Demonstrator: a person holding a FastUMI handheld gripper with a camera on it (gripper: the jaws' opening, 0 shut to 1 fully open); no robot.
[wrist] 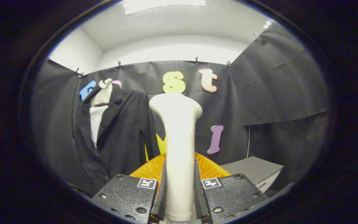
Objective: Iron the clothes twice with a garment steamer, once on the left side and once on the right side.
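Observation:
A white garment steamer (178, 140) stands upright between my two fingers, its rounded head rising well above them. My gripper (179, 183) is shut on the steamer's handle, both fingers pressing its sides. To the left and beyond hangs a dark jacket (120, 137) over a white shirt (96, 123) on a pale mannequin (103, 91), in front of the black cloth wall. The steamer head is to the right of the jacket and apart from it.
An orange ribbed object (208, 168) lies just behind the steamer, past the fingers. A grey box-like table or case (253, 169) stands to the right, near the wall. Black cloth closes off the back and both sides.

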